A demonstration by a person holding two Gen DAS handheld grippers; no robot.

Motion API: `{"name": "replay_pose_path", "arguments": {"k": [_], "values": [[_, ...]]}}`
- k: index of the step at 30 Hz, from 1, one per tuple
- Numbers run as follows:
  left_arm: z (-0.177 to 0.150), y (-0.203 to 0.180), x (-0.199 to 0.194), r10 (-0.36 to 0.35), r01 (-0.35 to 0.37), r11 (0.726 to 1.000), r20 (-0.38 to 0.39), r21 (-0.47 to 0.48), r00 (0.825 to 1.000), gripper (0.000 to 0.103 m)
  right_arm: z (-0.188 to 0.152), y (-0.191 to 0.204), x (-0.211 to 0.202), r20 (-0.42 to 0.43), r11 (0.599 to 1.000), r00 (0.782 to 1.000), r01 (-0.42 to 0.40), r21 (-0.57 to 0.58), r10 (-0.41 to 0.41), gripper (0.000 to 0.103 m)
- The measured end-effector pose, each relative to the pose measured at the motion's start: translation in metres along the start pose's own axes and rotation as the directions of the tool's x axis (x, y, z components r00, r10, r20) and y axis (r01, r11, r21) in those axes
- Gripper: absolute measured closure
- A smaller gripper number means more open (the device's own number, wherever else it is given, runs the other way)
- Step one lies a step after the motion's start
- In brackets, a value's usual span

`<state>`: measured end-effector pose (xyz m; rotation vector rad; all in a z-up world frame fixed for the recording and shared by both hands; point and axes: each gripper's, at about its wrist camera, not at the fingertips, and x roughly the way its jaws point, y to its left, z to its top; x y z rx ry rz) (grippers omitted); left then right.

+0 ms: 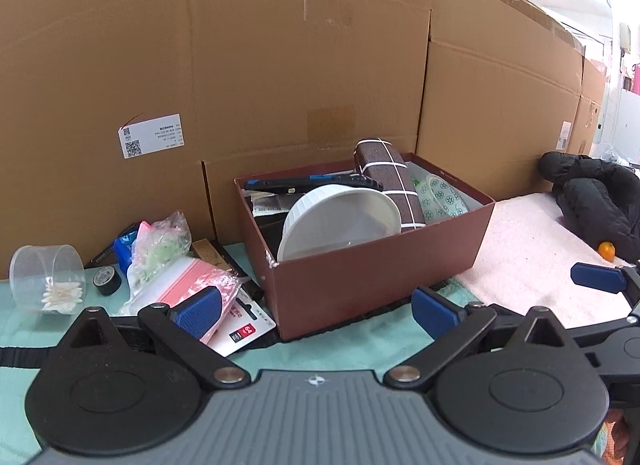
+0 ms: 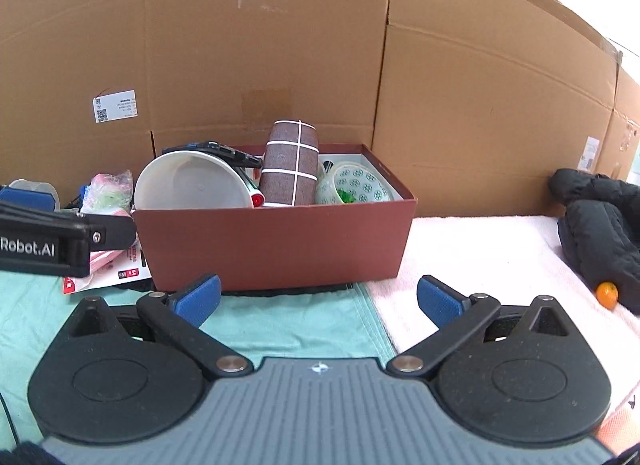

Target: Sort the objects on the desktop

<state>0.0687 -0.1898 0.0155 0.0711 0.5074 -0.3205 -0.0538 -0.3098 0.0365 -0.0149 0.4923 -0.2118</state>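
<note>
The brown box [image 1: 372, 265] stands on the teal cloth [image 1: 340, 349], its right end against the pink towel [image 1: 532, 261]. It holds one tilted white ribbed bowl [image 1: 340, 221], one brown grid-patterned case [image 1: 390, 181] standing upright, one green-patterned bowl [image 1: 442, 195] and one black-and-blue tool [image 1: 312, 183]; items beneath these are hidden and cannot be identified.

Left of the box, one clear plastic cup [image 1: 46, 277] containing cotton swabs, one black tape roll [image 1: 106, 279], plastic bags [image 1: 160, 249] and one red-marked card [image 1: 244, 329] overlap; a blue object behind the bags is hard to make out.

The cardboard wall [image 1: 280, 65] closes the rear edge. Open room lies on the towel, between the box and the black jacket [image 2: 600, 225]. One orange fruit [image 2: 607, 293] rests against the jacket.

The left gripper [image 1: 316, 309] hovers in front of the box, jaws wide and empty. The right gripper [image 2: 318, 301] sits just beside it, jaws also wide and empty.
</note>
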Motion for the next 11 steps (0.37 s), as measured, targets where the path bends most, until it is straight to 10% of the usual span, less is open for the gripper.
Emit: {"name": "replay_pose_path", "arguments": {"k": [11], "values": [[-0.0076, -0.0077, -0.0070, -0.024, 0.024, 1.000, -0.005, -0.006, 1.000, 0.000, -0.0080, 0.0004, -0.0045, -0.016, 1.000, 1.000, 0.013, 0.028, -0.012, 0.002]]}}
